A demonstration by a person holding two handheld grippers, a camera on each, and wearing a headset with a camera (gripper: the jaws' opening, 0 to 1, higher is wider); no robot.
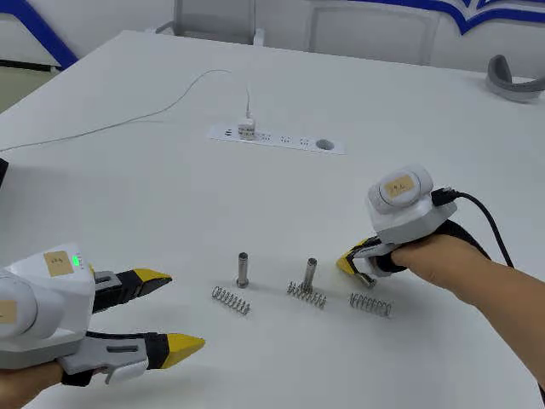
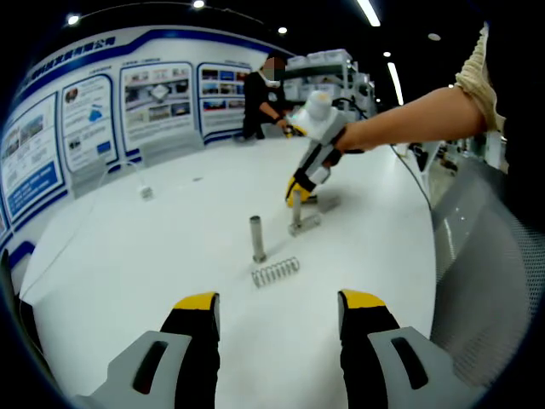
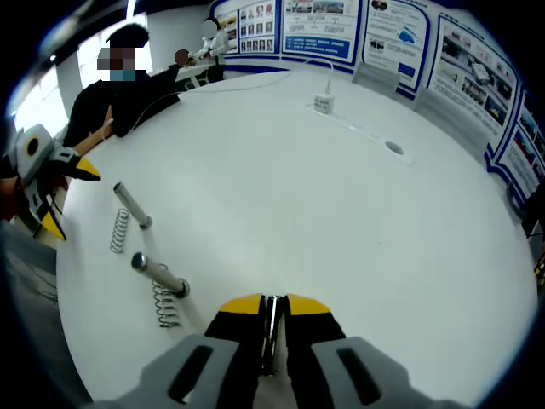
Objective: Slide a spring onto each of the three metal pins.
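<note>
Our left gripper sits at the lower left of the head view, jaws spread apart. Our right gripper, mid-right, has its jaws pressed together.

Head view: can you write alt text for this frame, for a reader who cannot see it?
Two metal pins stand upright on a white table, with three springs lying beside them, none on a pin yet. The left gripper is open at lower left; the right gripper, fingers shut, is low beside the rightmost spring.
</note>
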